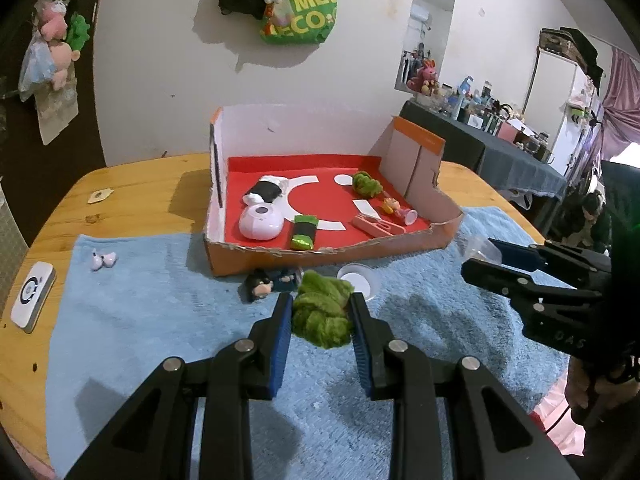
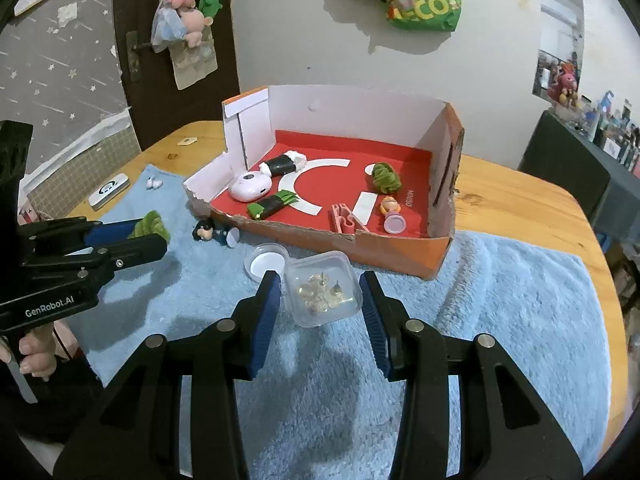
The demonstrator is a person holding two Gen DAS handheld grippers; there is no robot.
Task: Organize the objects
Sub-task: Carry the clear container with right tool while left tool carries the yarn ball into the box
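Both jaws are closed on something: the left gripper [image 1: 320, 316] pinches a fuzzy green clump [image 1: 320, 312], the right gripper [image 2: 320, 304] squeezes a small clear case [image 2: 323, 294] of trinkets, both above the blue towel [image 2: 500, 312] in front of the cardboard tray [image 2: 396, 254]. I'd worry the slick case could slide from its pads, or its corner catch the tray's torn front wall
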